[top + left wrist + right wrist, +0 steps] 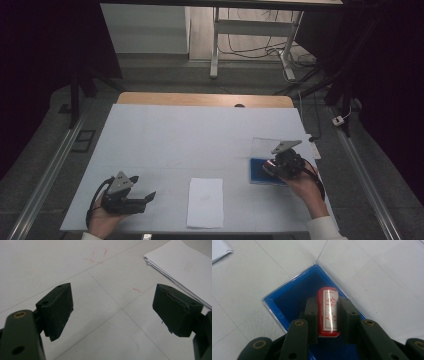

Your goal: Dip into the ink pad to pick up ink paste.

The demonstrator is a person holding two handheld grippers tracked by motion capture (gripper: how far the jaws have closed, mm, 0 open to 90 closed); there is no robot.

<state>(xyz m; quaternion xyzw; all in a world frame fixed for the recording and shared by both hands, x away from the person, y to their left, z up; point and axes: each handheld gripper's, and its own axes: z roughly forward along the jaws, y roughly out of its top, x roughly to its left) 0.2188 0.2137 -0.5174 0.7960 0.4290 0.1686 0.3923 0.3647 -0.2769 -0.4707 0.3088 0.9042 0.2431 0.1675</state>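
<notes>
While the right gripper (327, 315) clamps the stiff, light red stamp (327, 311) over the blue ink-pad case (275, 305), left gripper (112, 312) jaws gape; grip its sides.

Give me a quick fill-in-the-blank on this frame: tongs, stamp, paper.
1. The right tongs are shut on a red ____.
2. The stamp is held over a ____ tray.
3. The left tongs are ____, with nothing between them.
4. The paper sheets lie ____ the two hands.

Missing words: stamp; blue; open; between
</notes>
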